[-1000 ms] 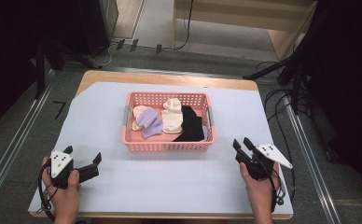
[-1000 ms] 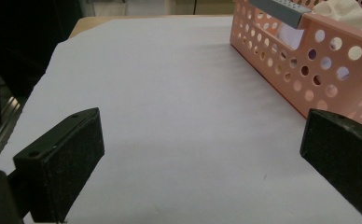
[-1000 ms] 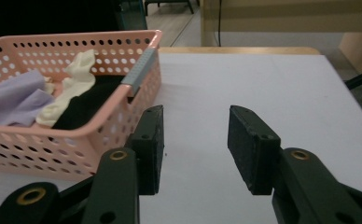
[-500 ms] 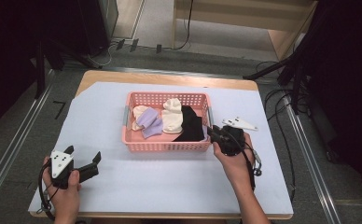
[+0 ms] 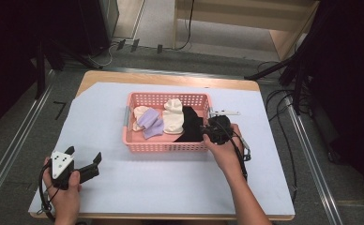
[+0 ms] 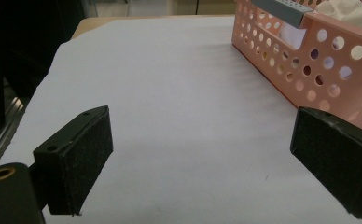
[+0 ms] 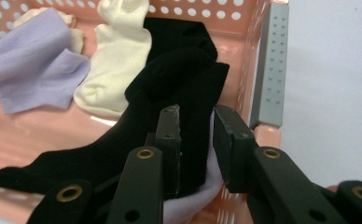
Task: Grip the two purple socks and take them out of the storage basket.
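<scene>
Ribbed black sock [image 7: 179, 88] between claw [image 7: 197, 140] pads

left claw [image 5: 94, 161]: open sheet [image 5: 170, 173] ahead | pink basket [image 5: 166, 146] wall blocks far right

Left gripper [image 5: 84, 161]: black body, grey three-cornered plate on top with dark dots, black cable looping beside the left hand [image 5: 63, 192]. Jaws black, flat, rectangular, faced with rough-textured pads [image 6: 83, 161]; small screw holes along the upper edge; brass-ringed pivot [image 6: 1, 174] at the base.

Right gripper [image 7: 195, 140]: black body, pale plate, black cable along the right hand [image 5: 224, 152]. Jaw links black with brass-ringed holes. Forearms bare, no sleeves in view.
</scene>
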A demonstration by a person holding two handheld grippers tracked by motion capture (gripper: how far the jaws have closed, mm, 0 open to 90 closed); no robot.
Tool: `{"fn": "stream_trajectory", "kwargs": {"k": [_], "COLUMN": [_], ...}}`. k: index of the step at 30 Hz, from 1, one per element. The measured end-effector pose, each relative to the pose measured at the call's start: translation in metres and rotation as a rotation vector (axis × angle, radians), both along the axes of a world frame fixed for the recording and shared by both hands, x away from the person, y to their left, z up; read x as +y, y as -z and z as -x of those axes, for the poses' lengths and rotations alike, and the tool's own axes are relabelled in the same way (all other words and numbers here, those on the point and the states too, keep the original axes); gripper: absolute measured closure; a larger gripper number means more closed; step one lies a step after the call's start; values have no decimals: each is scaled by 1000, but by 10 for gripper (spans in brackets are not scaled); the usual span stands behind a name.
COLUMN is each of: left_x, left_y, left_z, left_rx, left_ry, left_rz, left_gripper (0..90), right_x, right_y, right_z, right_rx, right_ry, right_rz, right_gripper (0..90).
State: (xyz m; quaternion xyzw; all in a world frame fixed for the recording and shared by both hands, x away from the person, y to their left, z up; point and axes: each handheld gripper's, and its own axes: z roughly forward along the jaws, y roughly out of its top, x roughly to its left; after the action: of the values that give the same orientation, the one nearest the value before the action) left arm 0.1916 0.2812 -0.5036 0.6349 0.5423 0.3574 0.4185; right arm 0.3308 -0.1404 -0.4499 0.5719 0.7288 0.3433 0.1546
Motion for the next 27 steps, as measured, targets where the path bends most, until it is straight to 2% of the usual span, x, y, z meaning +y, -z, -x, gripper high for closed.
{"fn": "stream_trajectory", "kwargs": {"k": [7,12,13,17,20,22,24,25,26,27], "left_x": [-1,-1,-1,-2,-3,-3,-3,-3,-3,-3], "left_y": [0,0,0,0,0,0,0,0,0,0], "left_z": [0,0,0,0,-1,0,0,0,0,0], "left_rx": [1,0,0,4,0,0,1,1,1,0], "left_ry": [0,3,1,-1,-2,1,2,2,2,1], "left_rz": [-6,-9,-9,-19,-21,-23,-27,-27,-28,-26], "left_gripper": [67,67,67,67,67,67,67,69,70,70], "right_x": [10,15,18,23,30,31,31,31,35,35], "right_y": [7,6,6,5,4,4,8,8,10,10], "right_z": [-9,-14,-15,-16,-17,-20,-27,-27,-29,-29], "right_rx": [19,45,53,70,81,99,136,136,125,125], "right_ry": [-9,11,4,-9,-2,8,19,19,11,11], "right_rz": [69,102,133,148,187,186,178,178,228,228], "right_gripper": [707,702,698,702,702,695,681,681,685,685]}}
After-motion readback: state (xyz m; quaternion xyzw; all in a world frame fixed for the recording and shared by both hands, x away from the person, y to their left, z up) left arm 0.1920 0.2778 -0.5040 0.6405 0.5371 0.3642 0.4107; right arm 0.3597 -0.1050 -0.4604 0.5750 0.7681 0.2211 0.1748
